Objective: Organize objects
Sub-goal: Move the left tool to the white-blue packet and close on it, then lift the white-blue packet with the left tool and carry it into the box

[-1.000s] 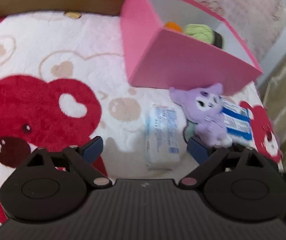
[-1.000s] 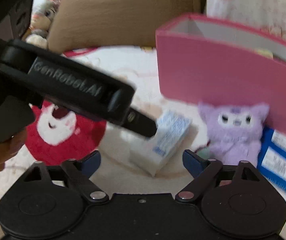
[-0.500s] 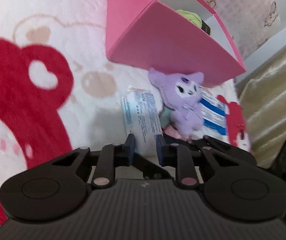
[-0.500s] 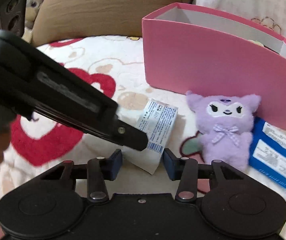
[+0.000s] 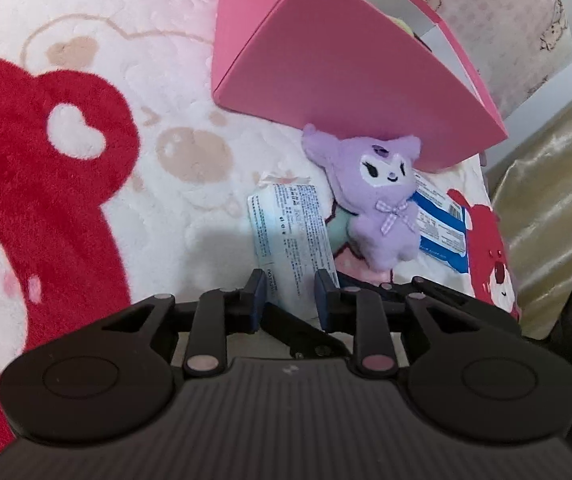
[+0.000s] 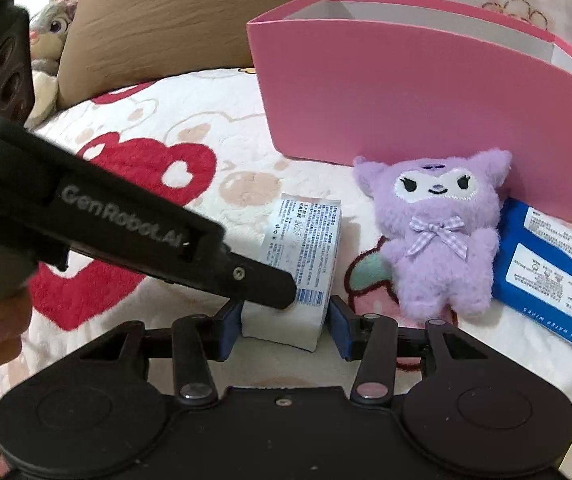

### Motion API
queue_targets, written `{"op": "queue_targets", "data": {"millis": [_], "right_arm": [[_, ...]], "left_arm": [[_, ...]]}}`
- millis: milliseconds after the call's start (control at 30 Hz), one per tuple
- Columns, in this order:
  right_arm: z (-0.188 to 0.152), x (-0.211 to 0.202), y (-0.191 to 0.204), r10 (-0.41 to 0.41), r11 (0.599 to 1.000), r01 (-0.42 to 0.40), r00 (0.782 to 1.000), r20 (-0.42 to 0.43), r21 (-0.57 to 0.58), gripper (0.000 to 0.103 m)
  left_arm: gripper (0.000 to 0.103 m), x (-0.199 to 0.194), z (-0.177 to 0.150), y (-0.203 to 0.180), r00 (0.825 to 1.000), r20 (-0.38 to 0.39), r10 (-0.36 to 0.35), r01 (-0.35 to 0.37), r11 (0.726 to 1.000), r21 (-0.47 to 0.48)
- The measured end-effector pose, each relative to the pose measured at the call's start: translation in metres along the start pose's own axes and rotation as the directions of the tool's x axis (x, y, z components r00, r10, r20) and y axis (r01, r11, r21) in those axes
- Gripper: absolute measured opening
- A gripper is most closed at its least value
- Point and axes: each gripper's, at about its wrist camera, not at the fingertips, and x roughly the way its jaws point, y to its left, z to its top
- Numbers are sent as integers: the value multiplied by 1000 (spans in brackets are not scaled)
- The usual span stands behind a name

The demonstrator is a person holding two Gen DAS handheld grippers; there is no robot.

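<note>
A white tissue pack [image 5: 292, 236] lies on the bear-print blanket [image 5: 85, 160] in front of the pink box [image 5: 346, 80]. My left gripper [image 5: 289, 298] is closed on its near end. My right gripper [image 6: 286, 326] also has its pads against the same pack [image 6: 306, 256], one on each side. The left gripper's body [image 6: 125, 232] crosses the right wrist view and presses on the pack. A purple plush toy [image 5: 382, 208] sits to the right of the pack, also in the right wrist view [image 6: 438, 232]. The pink box [image 6: 418, 92] stands open-topped behind.
A blue wet-wipes pack [image 6: 554, 276] lies right of the plush, partly under it [image 5: 442, 224]. A brown pillow [image 6: 189, 20] and a grey plush rabbit [image 6: 51, 28] are at the back left. A gold curtain [image 5: 554, 200] hangs beyond the bed's right edge.
Both grippers went from wide open to closed around the white tissue pack. Both moved in closer to it.
</note>
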Motion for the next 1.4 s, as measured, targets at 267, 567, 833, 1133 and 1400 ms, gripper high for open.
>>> {"op": "queue_targets", "data": {"millis": [267,567,833,1133,1400], "right_arm": [[0,-12,1,-28,1000,28,1000,11,-6,48],[-1,-26,9,-37,999,37,999,13,0,48],[5,-70,9,-63,998,62,998,29,28,48],[18,-107,15,-76,997,75,996,40,35,48],[46,-138,21,-29,1000,30,996,81,-1,48]], "left_arm": [[25,-5,-6,-7,1000,6,-7,7,1000,-23],[25,-19,-15,-29,1000,-16,-2,2,999,46],[25,-43,-14,-62,999,-32,-40,44,993,109],[27,-73,-12,-96,999,-28,-24,28,989,147],[28,-114,6,-117,1000,4,9,-9,990,140]]}}
